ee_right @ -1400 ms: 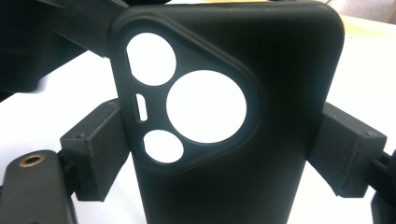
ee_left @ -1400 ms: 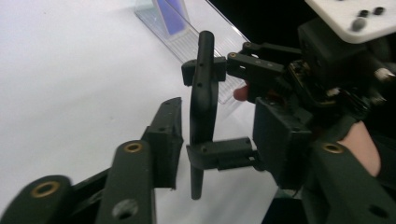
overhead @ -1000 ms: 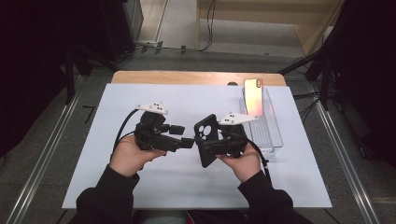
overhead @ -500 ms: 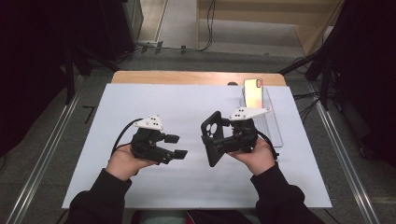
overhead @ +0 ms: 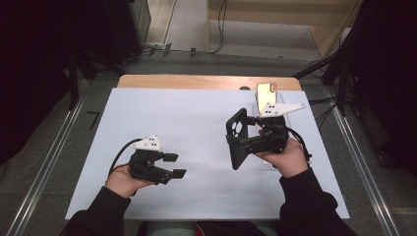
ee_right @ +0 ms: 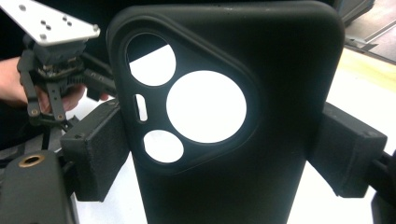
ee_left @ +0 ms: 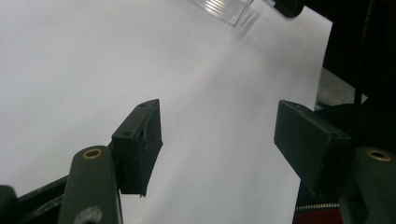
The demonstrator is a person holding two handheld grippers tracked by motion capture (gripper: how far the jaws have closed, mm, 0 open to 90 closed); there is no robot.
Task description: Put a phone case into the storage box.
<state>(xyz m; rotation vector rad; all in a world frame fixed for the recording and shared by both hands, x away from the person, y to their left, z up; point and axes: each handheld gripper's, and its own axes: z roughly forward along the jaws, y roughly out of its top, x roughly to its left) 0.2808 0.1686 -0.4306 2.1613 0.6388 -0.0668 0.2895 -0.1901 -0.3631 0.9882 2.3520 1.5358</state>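
A black phone case (ee_right: 224, 116), its camera cut-outs showing white through them, stands upright between the jaws of the right gripper (overhead: 244, 142), which clamp it by its two long edges; in the right gripper view the case rises from the bottom of the frame with a pad pressed to each side. In the high view the case is held clear of the surface over the right half of the bench (overhead: 196, 113), nearer its right edge than its middle, the cut-out end uppermost. The person's right hand (overhead: 284, 158) grips the tool from below, with its grey three-cornered plate (overhead: 280, 109) on top. Just behind that plate, toward the far right corner of the bench, a phone (overhead: 266, 93) with a shiny gold-toned back stands upright in a clear plastic holder (overhead: 295, 110); the holder's ribbed edge also appears at the top of the left gripper view. Well apart from the case, toward the near left of the bench, the left gripper (overhead: 175, 165) sits low over the white sheet in the person's left hand (overhead: 123, 179), its jaws spread wide with nothing between them, only bare white surface showing in the gap. A black cable (overhead: 120, 152) loops from it across the sheet.
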